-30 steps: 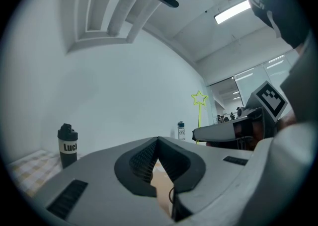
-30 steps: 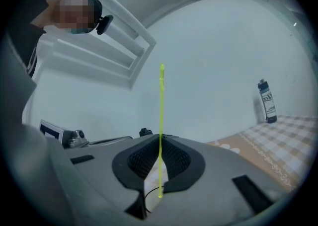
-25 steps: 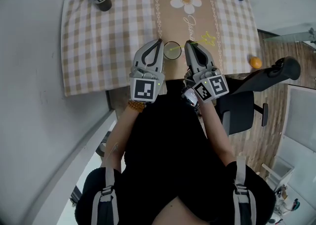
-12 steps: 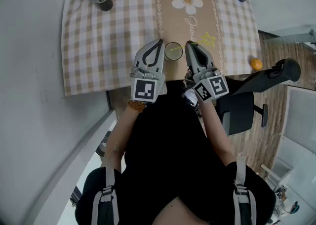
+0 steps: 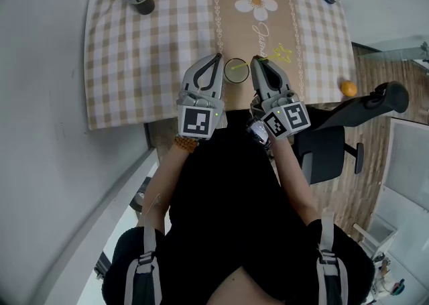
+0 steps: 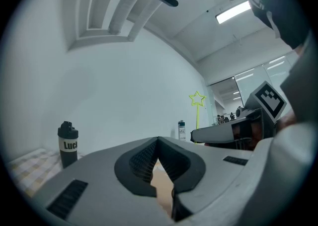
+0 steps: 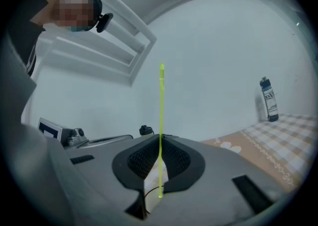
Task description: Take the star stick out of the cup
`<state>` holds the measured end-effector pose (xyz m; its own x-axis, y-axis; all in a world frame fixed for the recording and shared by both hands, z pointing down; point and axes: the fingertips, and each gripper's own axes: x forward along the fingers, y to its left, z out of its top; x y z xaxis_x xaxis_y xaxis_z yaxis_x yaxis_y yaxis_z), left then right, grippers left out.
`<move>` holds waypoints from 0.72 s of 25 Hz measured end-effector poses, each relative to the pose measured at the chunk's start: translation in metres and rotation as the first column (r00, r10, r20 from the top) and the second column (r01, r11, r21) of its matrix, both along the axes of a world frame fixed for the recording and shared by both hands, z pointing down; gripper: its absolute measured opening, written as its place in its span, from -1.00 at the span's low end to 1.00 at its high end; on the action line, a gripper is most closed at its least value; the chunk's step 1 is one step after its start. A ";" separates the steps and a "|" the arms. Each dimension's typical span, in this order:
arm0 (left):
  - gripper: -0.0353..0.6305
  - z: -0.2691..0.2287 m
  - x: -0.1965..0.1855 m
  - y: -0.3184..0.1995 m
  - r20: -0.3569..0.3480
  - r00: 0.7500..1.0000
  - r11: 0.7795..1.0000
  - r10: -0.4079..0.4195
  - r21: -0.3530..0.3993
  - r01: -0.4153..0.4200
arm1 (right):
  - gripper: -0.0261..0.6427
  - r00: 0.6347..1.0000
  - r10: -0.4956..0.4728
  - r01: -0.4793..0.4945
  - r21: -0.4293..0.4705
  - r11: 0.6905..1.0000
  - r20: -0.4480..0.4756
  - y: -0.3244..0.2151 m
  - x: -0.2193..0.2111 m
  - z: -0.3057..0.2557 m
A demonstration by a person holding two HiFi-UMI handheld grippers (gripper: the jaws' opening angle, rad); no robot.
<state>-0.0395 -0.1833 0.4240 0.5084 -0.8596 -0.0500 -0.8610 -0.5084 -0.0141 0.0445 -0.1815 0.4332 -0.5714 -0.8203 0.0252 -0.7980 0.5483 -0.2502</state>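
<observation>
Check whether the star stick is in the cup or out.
Cannot tell: right gripper holds star stick upright, its lower end at the cup's mouth.

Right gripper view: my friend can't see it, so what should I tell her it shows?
The right gripper has its jaws shut on a thin yellow-green star stick that stands straight up, with its bottom end down by the cup just below the jaws. At the far right, a bottle stands on the checked tablecloth.
</observation>
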 end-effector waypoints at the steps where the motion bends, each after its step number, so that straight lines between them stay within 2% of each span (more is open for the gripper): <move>1: -0.89 0.001 0.001 0.000 0.002 1.000 1.000 0.001 0.000 -0.001 | -0.90 1.000 0.000 0.000 -0.002 1.000 0.000 0.000 0.000 0.001; 18: -0.89 0.008 0.005 -0.002 0.003 1.000 1.000 0.017 -0.017 -0.017 | -0.90 1.000 0.006 -0.006 -0.029 1.000 0.004 -0.001 0.004 0.009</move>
